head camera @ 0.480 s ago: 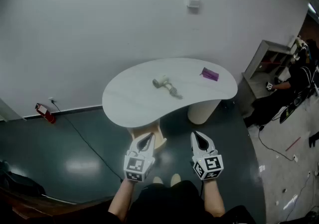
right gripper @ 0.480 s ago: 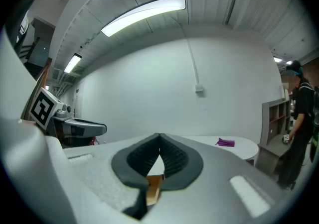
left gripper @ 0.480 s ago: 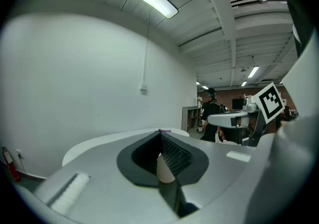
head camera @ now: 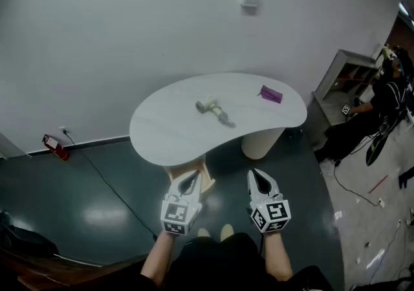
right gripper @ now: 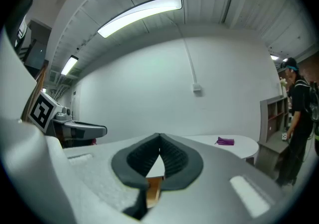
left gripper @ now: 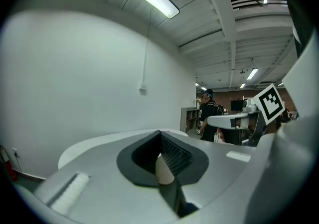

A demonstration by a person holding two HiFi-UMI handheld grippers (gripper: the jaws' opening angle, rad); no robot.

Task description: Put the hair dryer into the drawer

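Cream plastic hair dryer [head camera: 212, 109]: lying on its side mid-tabletop, at 12 o'clock from both grippers and well apart from them. Left gripper [head camera: 191, 177], right gripper [head camera: 259, 176]: jaws together, empty. Advice: step closer, part the jaws early, take the handle squarely. White kidney-shaped tabletop [head camera: 162, 138]; purple item [head camera: 271, 95] at 2 o'clock; glossy dark floor [head camera: 97, 193]; plain white wall [head camera: 129, 24].
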